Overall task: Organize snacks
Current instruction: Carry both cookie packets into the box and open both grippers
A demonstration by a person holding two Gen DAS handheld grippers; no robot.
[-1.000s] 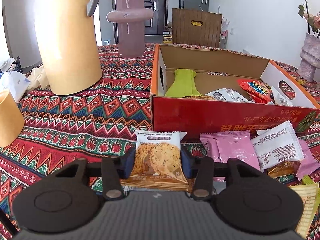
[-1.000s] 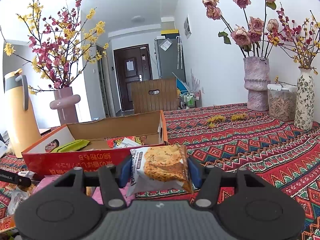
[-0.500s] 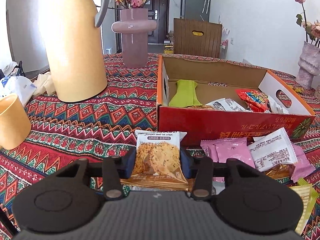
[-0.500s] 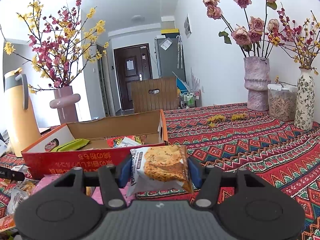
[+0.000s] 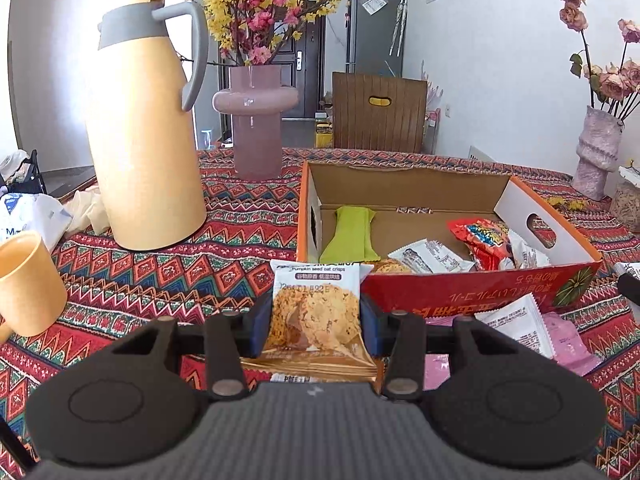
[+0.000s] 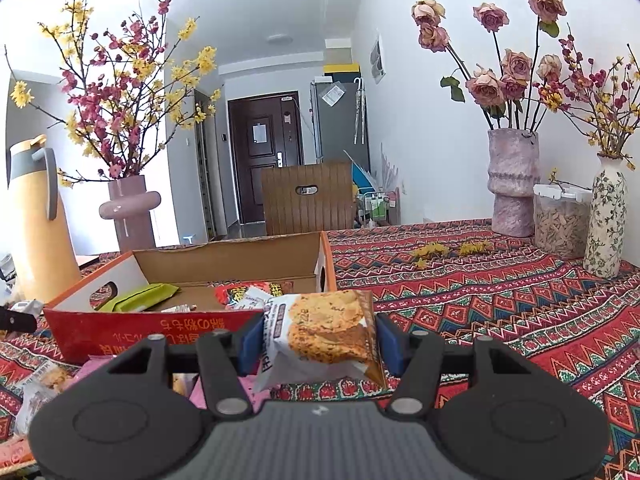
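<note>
Between both jaws, clamped crisp packets [image 5: 316, 312] [image 6: 326, 330].

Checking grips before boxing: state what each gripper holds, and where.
Left gripper: oat crisp packet, pinched by its side edges. Right gripper: cookie packet, likewise.

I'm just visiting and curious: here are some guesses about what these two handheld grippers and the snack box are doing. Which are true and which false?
1. Each gripper holds a cookie packet. True: left gripper grips an oat crisp packet; right gripper grips a cookie packet.
2. The cardboard box is empty. False: it holds a green packet and others.
3. The yellow jug lies tipped over. False: it stands upright.
4. Pink packets lie outside the box. True.
</note>
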